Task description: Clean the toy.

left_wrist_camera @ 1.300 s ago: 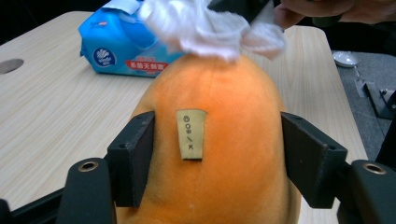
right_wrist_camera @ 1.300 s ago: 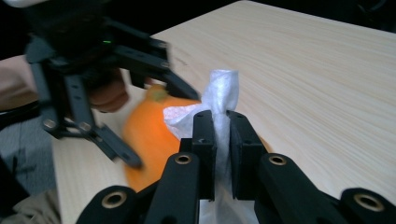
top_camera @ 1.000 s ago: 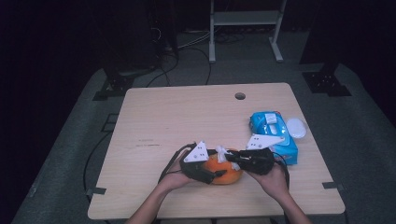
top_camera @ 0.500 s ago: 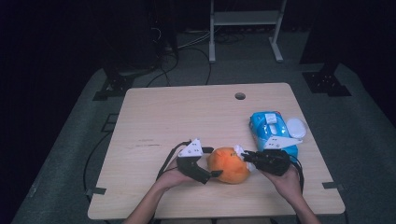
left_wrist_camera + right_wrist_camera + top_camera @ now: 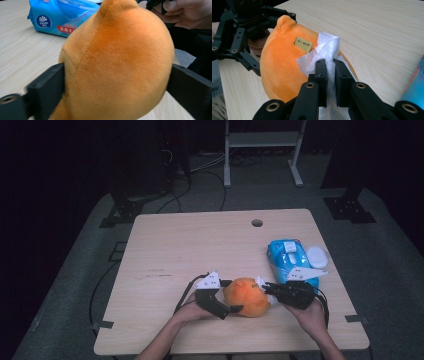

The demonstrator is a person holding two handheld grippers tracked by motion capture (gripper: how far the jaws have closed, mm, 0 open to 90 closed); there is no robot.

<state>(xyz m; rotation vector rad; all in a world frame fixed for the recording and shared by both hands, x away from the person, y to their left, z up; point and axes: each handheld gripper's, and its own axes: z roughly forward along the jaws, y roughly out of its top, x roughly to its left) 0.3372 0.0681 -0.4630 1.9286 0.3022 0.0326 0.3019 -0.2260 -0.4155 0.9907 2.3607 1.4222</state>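
left gripper (image 5: 227, 296): jaws wide, just opening | right gripper (image 5: 330, 68): jaws pinched together; both hands low

Black hand-held gripper (image 5: 226, 296) frames w/ screws, white plates, cables.

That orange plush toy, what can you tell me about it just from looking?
The orange plush toy is a rounded, fuzzy soft toy with a small ear-like bump on top and a little yellow tag on one side. It rests on the wooden table near the front edge. The left tongs straddle it, jaws against its sides. The right tongs press a white wipe against it.
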